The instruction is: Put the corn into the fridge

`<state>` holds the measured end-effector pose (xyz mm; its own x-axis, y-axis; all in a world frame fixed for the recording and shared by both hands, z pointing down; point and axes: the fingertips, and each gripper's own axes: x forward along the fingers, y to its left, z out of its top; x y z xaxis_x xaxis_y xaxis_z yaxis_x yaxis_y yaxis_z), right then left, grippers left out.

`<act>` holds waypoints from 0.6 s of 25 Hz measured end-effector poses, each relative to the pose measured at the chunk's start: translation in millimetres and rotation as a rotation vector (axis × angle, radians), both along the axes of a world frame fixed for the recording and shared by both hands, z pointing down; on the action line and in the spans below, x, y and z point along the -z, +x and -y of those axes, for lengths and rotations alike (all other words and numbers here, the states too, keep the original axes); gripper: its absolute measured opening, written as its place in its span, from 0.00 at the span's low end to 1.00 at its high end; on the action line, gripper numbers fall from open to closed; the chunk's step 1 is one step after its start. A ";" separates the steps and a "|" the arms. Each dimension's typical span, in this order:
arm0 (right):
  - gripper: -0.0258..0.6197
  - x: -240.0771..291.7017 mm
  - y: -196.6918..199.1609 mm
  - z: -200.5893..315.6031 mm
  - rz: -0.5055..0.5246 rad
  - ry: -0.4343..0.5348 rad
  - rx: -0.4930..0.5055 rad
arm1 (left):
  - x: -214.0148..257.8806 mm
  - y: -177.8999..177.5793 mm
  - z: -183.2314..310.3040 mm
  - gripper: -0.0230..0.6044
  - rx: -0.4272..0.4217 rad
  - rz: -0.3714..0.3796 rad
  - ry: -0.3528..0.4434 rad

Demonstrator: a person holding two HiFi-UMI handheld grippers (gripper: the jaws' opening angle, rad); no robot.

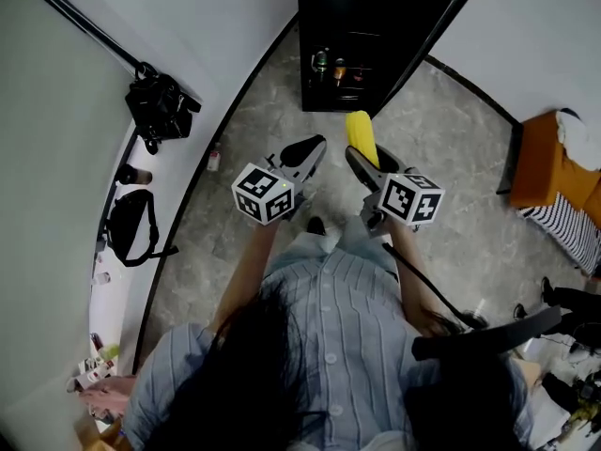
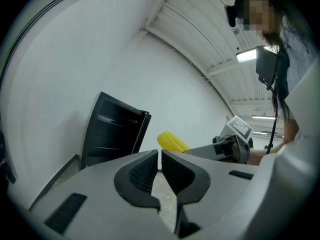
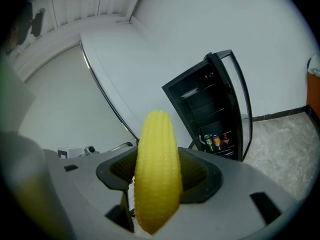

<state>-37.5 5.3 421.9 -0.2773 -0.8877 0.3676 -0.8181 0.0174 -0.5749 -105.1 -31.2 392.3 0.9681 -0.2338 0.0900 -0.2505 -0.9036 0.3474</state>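
Note:
A yellow corn cob (image 1: pixel 361 137) sticks up from my right gripper (image 1: pixel 360 158), which is shut on it; the right gripper view shows the corn (image 3: pixel 157 170) clamped between the jaws of the right gripper (image 3: pixel 158 174). My left gripper (image 1: pixel 310 148) is held beside it, shut and holding nothing, its jaws nearly touching in the left gripper view (image 2: pixel 159 171), where the corn (image 2: pixel 171 142) shows to the right. The black fridge (image 1: pixel 366 36) stands ahead with its door (image 1: pixel 427 31) swung open, cans (image 1: pixel 329 66) on a lower shelf. The same fridge (image 3: pixel 207 111) is seen beyond the corn.
A black bag (image 1: pixel 160 106) and a second bag (image 1: pixel 131 224) lie along the curved white wall at left. An orange seat (image 1: pixel 549 163) with a striped cloth (image 1: pixel 568 228) stands at right. Cables and clutter (image 1: pixel 563 365) sit at lower right. Grey marble floor (image 1: pixel 254 130) leads toward the fridge.

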 end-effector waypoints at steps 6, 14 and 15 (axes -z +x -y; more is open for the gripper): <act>0.43 -11.7 -6.1 -1.1 0.017 -0.033 0.003 | -5.3 -6.0 -2.8 0.06 0.007 -0.009 -0.019; 0.43 -18.5 0.9 5.3 0.014 -0.058 0.030 | -11.1 -2.0 7.6 0.06 0.040 -0.014 -0.028; 0.43 -19.8 2.5 6.7 0.016 -0.061 0.031 | -11.7 -0.8 9.2 0.06 0.043 -0.014 -0.031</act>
<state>-35.0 -1.4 441.7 -0.3106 -0.8545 0.4163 -0.8086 0.0072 -0.5883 -105.9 -40.4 403.9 0.9586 -0.2721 0.0838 -0.2832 -0.8811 0.3788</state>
